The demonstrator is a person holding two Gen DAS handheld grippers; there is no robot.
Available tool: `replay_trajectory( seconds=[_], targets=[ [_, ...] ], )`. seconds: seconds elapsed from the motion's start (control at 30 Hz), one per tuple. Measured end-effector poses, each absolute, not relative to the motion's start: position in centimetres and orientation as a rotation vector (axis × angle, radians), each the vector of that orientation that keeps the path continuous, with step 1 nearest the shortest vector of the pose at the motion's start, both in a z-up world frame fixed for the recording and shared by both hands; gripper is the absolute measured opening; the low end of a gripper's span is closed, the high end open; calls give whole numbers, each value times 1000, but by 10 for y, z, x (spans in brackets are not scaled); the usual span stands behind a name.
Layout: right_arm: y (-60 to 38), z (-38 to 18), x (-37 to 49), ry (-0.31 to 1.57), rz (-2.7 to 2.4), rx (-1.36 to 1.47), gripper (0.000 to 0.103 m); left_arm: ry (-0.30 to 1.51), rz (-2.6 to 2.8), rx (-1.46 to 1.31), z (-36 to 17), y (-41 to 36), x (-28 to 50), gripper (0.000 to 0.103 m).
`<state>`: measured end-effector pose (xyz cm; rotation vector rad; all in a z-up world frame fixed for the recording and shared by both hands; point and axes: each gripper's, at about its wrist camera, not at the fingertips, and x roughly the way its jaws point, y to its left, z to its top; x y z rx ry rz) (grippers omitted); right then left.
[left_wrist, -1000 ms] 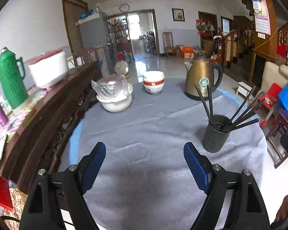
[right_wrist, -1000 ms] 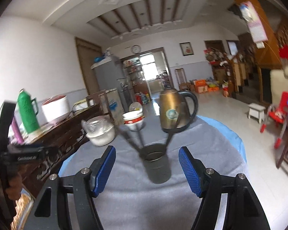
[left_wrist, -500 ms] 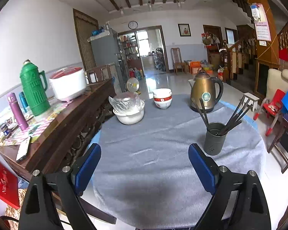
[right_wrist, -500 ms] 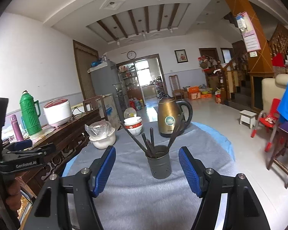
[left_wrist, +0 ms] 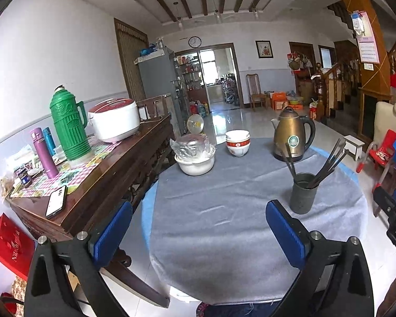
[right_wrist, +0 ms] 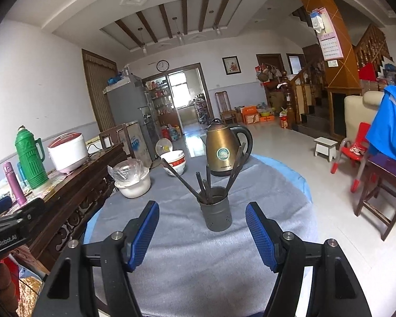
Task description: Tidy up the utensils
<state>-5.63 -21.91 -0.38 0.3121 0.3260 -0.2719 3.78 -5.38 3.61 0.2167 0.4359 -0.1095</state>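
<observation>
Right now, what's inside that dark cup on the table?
The dark cup holds dark chopsticks, standing up and leaning out in different directions. Their lower ends and the cup's bottom are hidden by its wall.

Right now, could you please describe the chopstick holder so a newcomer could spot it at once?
Find the round table under grey cloth. In front of the brass kettle stands a dark grey cup, nearest the open right gripper. Only it has dark chopsticks fanning from its top.
</observation>
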Motion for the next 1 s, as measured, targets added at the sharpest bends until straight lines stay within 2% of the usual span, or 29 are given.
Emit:
replay_trajectory(
  seconds=[1.0],
  targets=[
    [-220,-7,-43,361,-290,338,72,442,-84,236,30,-54,46,101]
  ],
)
